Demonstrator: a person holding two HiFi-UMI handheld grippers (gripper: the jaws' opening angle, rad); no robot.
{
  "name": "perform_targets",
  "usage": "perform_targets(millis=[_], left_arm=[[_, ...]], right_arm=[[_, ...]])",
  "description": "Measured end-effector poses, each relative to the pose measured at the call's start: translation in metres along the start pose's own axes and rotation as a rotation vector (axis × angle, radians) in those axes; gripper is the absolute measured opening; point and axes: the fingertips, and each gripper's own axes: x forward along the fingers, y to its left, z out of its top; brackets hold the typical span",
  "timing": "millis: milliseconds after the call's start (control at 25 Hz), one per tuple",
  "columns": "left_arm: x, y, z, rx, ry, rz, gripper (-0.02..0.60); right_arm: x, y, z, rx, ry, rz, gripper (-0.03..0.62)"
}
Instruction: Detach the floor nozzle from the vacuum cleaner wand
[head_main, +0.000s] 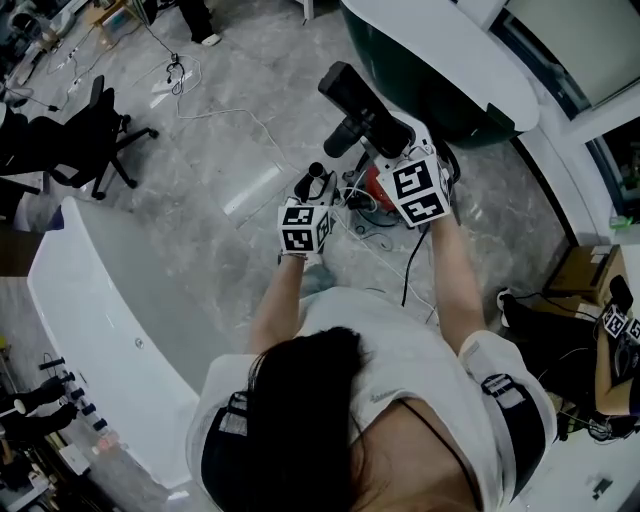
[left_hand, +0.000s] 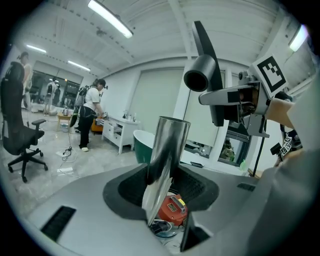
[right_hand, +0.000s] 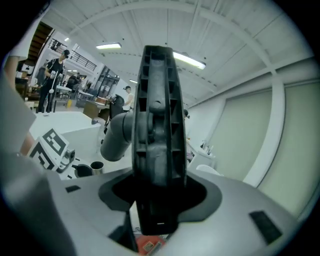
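**A:** Where does the head view sit?

**B:** Right above the person's hair (head_main: 300, 400). It looks steeply down past both forearms to the grey floor (head_main: 220, 120). The left gripper (head_main: 316, 185) and right gripper (head_main: 378, 132) sit mid-frame, well below the lens.

**A:** And the gripper views?

**B:** Each looks along its own jaws, out into the room. The left gripper view has the wand (left_hand: 165, 160) right at the lens. The floor nozzle (right_hand: 157, 150) fills the middle of the right gripper view.

**A:** Any overlap?

**B:** They look across each other. The left one catches the right marker cube (left_hand: 272, 72), the right one the left marker cube (right_hand: 50, 147). All three show the red casing (head_main: 372, 185) below.
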Motion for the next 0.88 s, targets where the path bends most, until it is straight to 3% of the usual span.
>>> perform_targets(millis=[440,880], left_arm=[[-0.007,-0.005,0.007,-0.033,-0.033,0.015,0.155],[-0.036,-0.016,0.024,-0.038,-0.119,0.052,0.156]], right_arm=[[-0.029,-0.025,-0.032,0.22,0.019,-0.108,0.23],[-0.05,-0.016,-0.061,0.296,0.046,-0.147,0.23]])
